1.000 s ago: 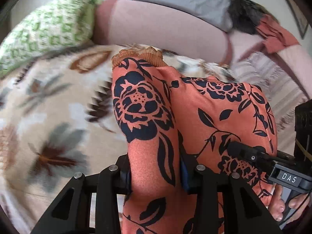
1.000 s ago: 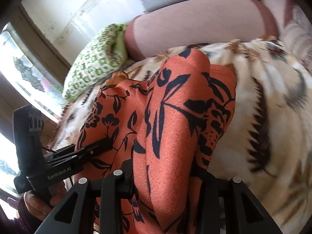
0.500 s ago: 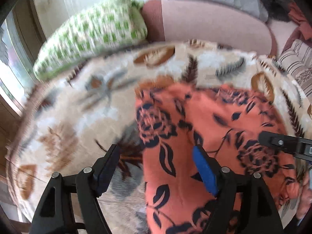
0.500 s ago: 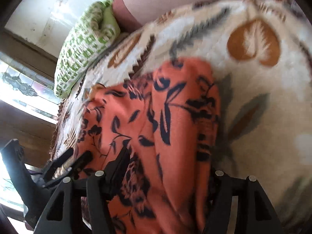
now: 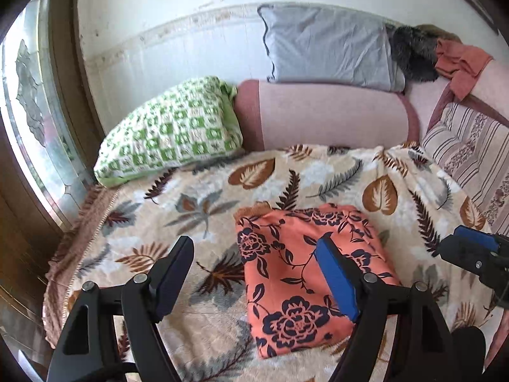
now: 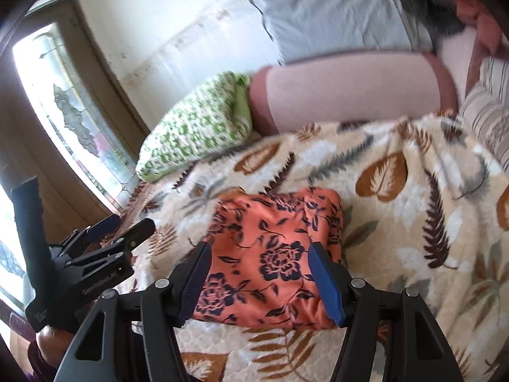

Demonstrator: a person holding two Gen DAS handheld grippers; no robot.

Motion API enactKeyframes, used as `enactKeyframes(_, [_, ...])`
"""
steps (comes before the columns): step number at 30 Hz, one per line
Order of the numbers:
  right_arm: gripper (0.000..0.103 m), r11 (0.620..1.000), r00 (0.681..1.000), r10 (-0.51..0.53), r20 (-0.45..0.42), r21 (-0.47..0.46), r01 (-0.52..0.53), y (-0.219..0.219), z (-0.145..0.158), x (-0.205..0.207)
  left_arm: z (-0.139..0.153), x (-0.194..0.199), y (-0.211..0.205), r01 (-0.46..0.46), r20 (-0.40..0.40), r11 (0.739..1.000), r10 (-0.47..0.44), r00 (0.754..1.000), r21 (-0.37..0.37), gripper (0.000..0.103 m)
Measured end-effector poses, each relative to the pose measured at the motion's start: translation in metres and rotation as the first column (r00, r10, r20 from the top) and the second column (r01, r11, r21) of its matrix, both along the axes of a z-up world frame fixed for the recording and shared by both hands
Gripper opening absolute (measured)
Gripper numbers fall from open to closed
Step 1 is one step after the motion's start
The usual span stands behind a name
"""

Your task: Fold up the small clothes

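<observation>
One orange garment with a dark navy floral print (image 5: pixel 296 273) is lying folded into a compact, slightly puffy rectangle on the cream leaf-patterned blanket (image 5: pixel 197 203). The left gripper (image 5: pixel 254 251) and right gripper (image 6: pixel 259 258) are both hovering above it, jaws spread wide and gripping nothing.

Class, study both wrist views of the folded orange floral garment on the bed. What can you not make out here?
- Orange floral garment: its kind and inner layers, hidden by its own folds, both views.
- Its near right edge, left wrist view: covered by the left gripper finger.
- Dark furry item behind the grey pillow: blurred in the right wrist view, unidentifiable.
</observation>
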State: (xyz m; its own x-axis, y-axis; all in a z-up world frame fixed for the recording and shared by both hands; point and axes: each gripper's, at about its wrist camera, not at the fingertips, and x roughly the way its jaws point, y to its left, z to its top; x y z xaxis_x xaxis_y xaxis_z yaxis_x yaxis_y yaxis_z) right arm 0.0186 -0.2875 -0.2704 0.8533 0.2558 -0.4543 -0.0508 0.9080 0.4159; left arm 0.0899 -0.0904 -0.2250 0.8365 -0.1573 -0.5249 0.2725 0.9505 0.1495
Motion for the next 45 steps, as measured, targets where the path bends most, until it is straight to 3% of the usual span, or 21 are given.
enactKeyframes(7, [0.068, 0.992, 0.993, -0.044, 0.105, -0.115, 0.056, 0.03, 0.038, -0.047, 0.026, -0.035, 0.021, -0.03, 0.07, 1.0, 0.031, 0.997, -0.007, 0.081])
enactKeyframes(18, [0.068, 0.975, 0.98, -0.085, 0.178, -0.187, 0.118, 0.064, 0.057, -0.079, 0.044, -0.06, 0.055, -0.129, 0.131, 0.991, 0.13, 0.983, -0.02, 0.085])
enactKeyframes(27, [0.068, 0.975, 0.984, -0.054, 0.17, -0.203, 0.088, 0.084, 0.055, -0.082, 0.049, -0.07, 0.076, -0.201, 0.178, 0.979, 0.202, 0.963, -0.025, 0.094])
enactKeyframes(45, [0.069, 0.973, 0.989, -0.007, 0.147, -0.226, 0.041, 0.103, 0.05, -0.076, 0.051, -0.075, 0.096, -0.185, 0.153, 0.98, 0.193, 0.969, -0.069, 0.094])
